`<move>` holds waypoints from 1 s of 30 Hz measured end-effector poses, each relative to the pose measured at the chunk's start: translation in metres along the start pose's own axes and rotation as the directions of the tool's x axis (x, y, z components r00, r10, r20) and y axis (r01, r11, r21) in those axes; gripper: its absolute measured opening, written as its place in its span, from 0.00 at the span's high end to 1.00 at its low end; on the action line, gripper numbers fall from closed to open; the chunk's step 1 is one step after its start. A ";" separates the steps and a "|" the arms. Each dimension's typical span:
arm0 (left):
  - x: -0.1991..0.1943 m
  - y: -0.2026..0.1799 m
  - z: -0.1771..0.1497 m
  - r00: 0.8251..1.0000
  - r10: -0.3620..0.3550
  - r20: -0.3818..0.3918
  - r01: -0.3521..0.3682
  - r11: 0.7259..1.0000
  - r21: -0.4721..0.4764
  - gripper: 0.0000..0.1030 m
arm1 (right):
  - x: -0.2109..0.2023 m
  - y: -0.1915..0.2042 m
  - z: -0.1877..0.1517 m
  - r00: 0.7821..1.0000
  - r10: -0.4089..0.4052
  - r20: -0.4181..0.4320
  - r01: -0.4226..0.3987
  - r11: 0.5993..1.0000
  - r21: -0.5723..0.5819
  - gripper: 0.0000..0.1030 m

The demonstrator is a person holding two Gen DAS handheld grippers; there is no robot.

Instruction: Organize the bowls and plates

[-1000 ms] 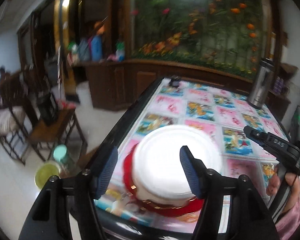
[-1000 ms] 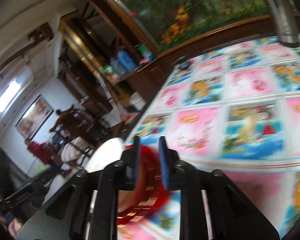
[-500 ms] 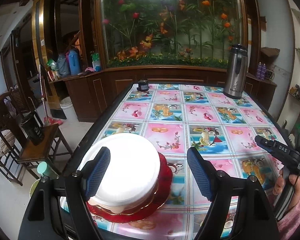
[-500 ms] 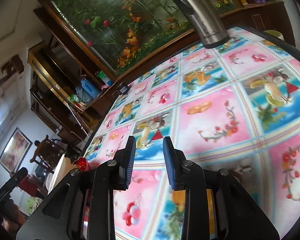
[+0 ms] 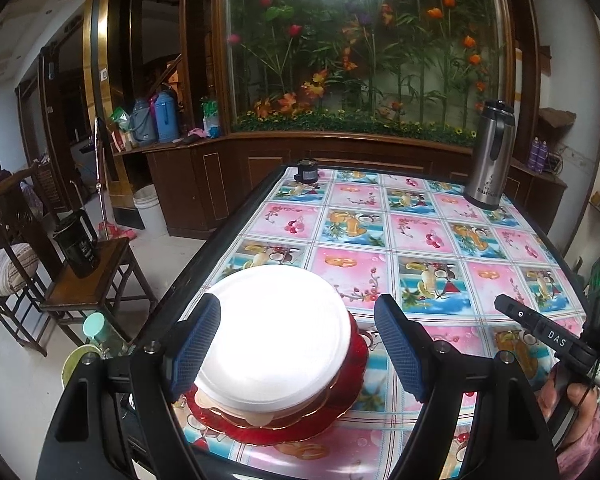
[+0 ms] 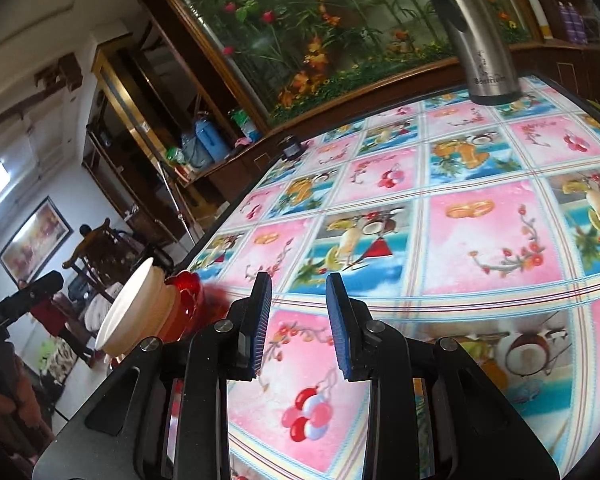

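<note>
**Both grippers clear of the dish stack at the table's corner**

The left gripper (image 5: pixel 298 344) stands with its jaws spread wide, nothing pressed between the blue pads (image 5: pixel 400 354); it tilts downward over the stack, one pad at the white bowl's (image 5: pixel 274 332) left edge, the other out to its right, over the tablecloth (image 5: pixel 432 248). That bowl sits upright, mouth to the ceiling, round so no long axis to call. Beneath it there's a red bowl (image 6: pixel 184 300), scalloped, also upright, and under that one red plate (image 5: pixel 340 396) lying flat. A pale piece shows between white bowl and red at the near side; what it is can't be made out. Count from the white bowl down: one white bowl, one red bowl, one red plate, all nested at the table's near-left corner, hard by the dark table edge (image 5: pixel 220 240).

Over to the right of the stack, the right gripper (image 6: pixel 298 322) points slightly down across the fruit-patterned cloth, jaws narrow but parted, empty. A hand (image 5: pixel 568 400) grips its handle.

Far beyond the stack: one steel thermos (image 5: pixel 490 156) at the far-right corner, one small dark jar (image 5: pixel 307 171) at the far-left edge.
</note>
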State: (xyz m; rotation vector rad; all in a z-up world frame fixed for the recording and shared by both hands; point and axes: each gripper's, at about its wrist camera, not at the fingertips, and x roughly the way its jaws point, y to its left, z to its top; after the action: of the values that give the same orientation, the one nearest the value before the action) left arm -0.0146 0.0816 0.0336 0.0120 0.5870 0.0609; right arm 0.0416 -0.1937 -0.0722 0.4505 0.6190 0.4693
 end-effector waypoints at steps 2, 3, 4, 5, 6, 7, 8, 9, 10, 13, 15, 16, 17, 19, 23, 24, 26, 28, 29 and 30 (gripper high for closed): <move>0.001 0.003 0.000 1.000 0.000 -0.004 0.000 1.000 -0.006 0.23 | 0.000 0.004 -0.001 1.000 0.002 0.002 -0.002 1.000 -0.007 0.73; 0.002 0.005 -0.001 1.000 0.001 -0.005 -0.001 1.000 -0.010 0.23 | 0.001 0.006 -0.001 1.000 0.005 0.000 -0.005 1.000 -0.008 0.73; 0.002 0.006 -0.001 1.000 0.000 -0.005 0.000 1.000 -0.014 0.23 | 0.002 0.008 -0.001 1.000 0.007 -0.002 -0.007 1.000 -0.008 0.73; 0.002 0.008 -0.001 1.000 -0.001 -0.007 0.000 1.000 -0.018 0.23 | 0.003 0.009 -0.001 1.000 0.008 -0.004 -0.008 1.000 -0.009 0.73; 0.002 0.009 -0.002 1.000 -0.001 -0.008 0.001 1.000 -0.021 0.23 | 0.004 0.011 -0.001 1.000 0.012 -0.006 -0.012 1.000 -0.009 0.73; 0.002 0.011 -0.002 1.000 0.000 -0.009 0.000 1.000 -0.025 0.23 | 0.005 0.014 -0.002 1.000 0.020 -0.010 -0.020 1.000 -0.011 0.73; 0.003 0.013 -0.003 1.000 0.000 -0.013 0.000 1.000 -0.029 0.23 | 0.006 0.015 -0.002 1.000 0.024 -0.013 -0.024 1.000 -0.013 0.73; 0.003 0.014 -0.003 1.000 -0.002 -0.014 0.001 0.999 -0.034 0.23 | 0.007 0.019 -0.003 0.999 0.030 -0.016 -0.030 0.999 -0.017 0.73; 0.004 0.015 -0.004 1.000 -0.004 -0.016 0.003 0.999 -0.038 0.22 | 0.009 0.022 -0.004 0.999 0.038 -0.021 -0.039 0.999 -0.021 0.73; 0.004 0.019 -0.005 1.000 0.010 -0.014 -0.010 0.999 -0.047 0.18 | 0.013 0.036 -0.006 0.997 0.071 -0.035 -0.072 0.997 -0.040 0.73; 0.005 0.020 -0.006 0.998 0.059 -0.015 -0.060 0.997 -0.047 0.16 | 0.015 0.048 -0.009 0.994 0.103 -0.046 -0.105 0.993 -0.055 0.73; 0.005 0.022 -0.008 0.995 0.100 -0.013 -0.100 0.994 -0.045 0.14 | 0.017 0.053 -0.010 0.991 0.119 -0.054 -0.122 0.991 -0.063 0.73; 0.005 0.023 -0.009 0.991 0.135 -0.009 -0.136 0.990 -0.041 0.13 | 0.018 0.059 -0.012 0.989 0.132 -0.062 -0.137 0.988 -0.072 0.73; 0.006 0.024 -0.012 0.969 0.245 0.012 -0.245 0.969 -0.024 0.01 | 0.021 0.075 -0.017 0.984 0.161 -0.080 -0.168 0.981 -0.101 0.73; 0.007 0.030 -0.019 0.947 0.320 0.022 -0.320 0.947 -0.012 0.00 | 0.028 0.097 -0.027 0.974 0.197 -0.113 -0.213 0.965 -0.151 0.73; 0.006 0.035 -0.021 0.964 0.266 0.015 -0.266 0.963 -0.043 0.00 | 0.030 0.102 -0.029 0.972 0.202 -0.123 -0.220 0.962 -0.159 0.73; 0.003 0.047 -0.023 0.987 0.162 0.016 -0.160 0.981 -0.115 0.00 | 0.036 0.109 -0.035 0.967 0.212 -0.144 -0.235 0.957 -0.167 0.73; 0.001 0.054 -0.024 0.991 0.133 0.022 -0.128 0.979 -0.156 0.00 | 0.041 0.114 -0.041 0.962 0.220 -0.164 -0.247 0.954 -0.170 0.73; 0.002 0.055 -0.024 0.988 0.151 0.019 -0.146 0.977 -0.154 0.00 | 0.043 0.116 -0.042 0.960 0.220 -0.173 -0.250 0.952 -0.174 0.73; 0.003 0.055 -0.023 0.983 0.184 0.017 -0.180 0.973 -0.143 0.00 | 0.045 0.118 -0.044 0.959 0.220 -0.178 -0.251 0.951 -0.179 0.73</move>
State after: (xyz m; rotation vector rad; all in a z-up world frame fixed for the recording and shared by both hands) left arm -0.0279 0.1361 0.0140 -0.0706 0.5495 0.2804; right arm 0.0130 -0.0631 -0.0616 0.2980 0.6642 0.7942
